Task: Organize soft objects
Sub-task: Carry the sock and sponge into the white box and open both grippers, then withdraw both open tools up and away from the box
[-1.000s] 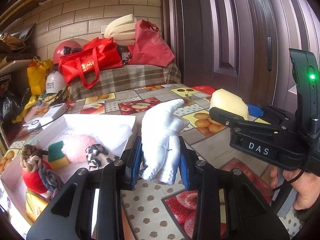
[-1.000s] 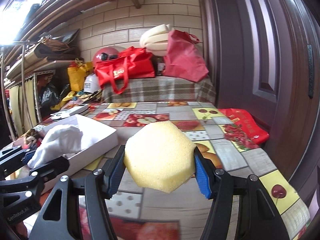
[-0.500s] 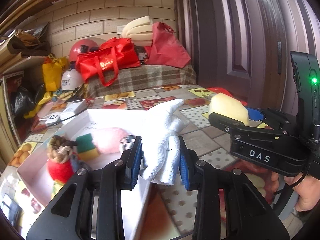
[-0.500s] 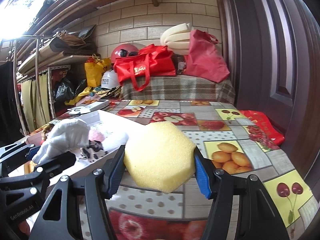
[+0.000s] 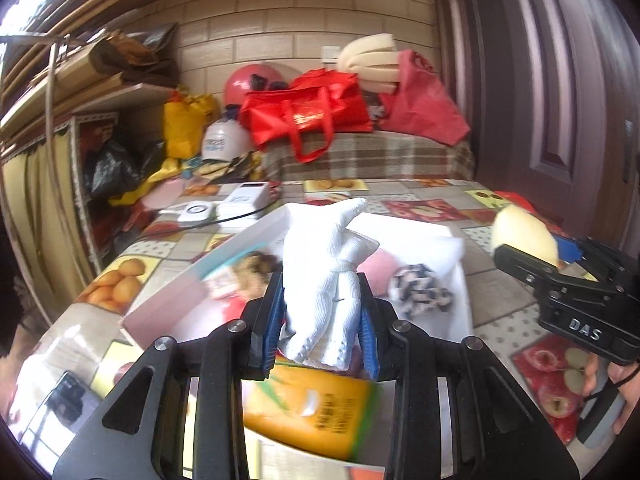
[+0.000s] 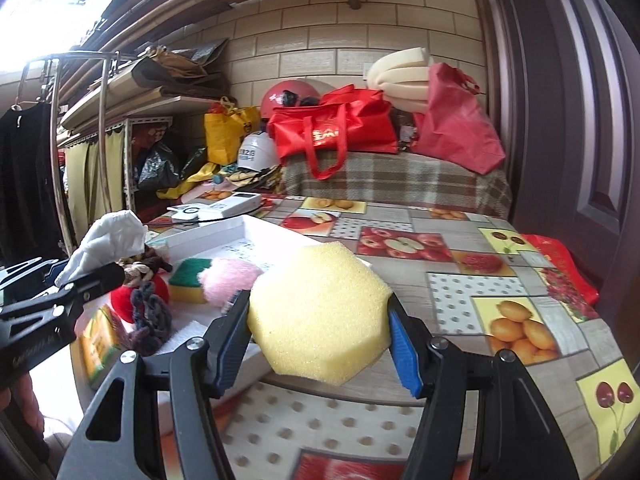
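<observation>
Presently, the left gripper (image 5: 322, 320) occupies the lower centre of the left wrist view, its jaws drawn close together and pressing both blue pads against a white knitted glove (image 5: 334, 276). The glove stands upright between the pads, its fingers pointing toward the upper middle of the frame. Behind and beneath it lies a white box (image 5: 404, 226) on the fruit-patterned tablecloth (image 5: 496, 308). Contents of the box are blurred in this view; a black-and-white spotted item (image 5: 420, 290) is visible at centre right, and a yellow-orange packet (image 5: 312, 408) sits at the bottom centre.

The right gripper (image 6: 320, 344) fills the lower centre of the right wrist view, jaws roughly half spread and clamped on a yellow hexagonal sponge (image 6: 320, 312), one pad on each opposite side. The sponge is held clear of the tablecloth, just right of the box's near edge. In the same view the box (image 6: 256, 228) lies at centre left and holds a green-and-yellow scouring sponge (image 6: 188, 280), a pink fluffy item (image 6: 228, 280) and a red item with braided cord (image 6: 148, 300). The left gripper with its glove appears at the left edge, over the box's left end.
</observation>
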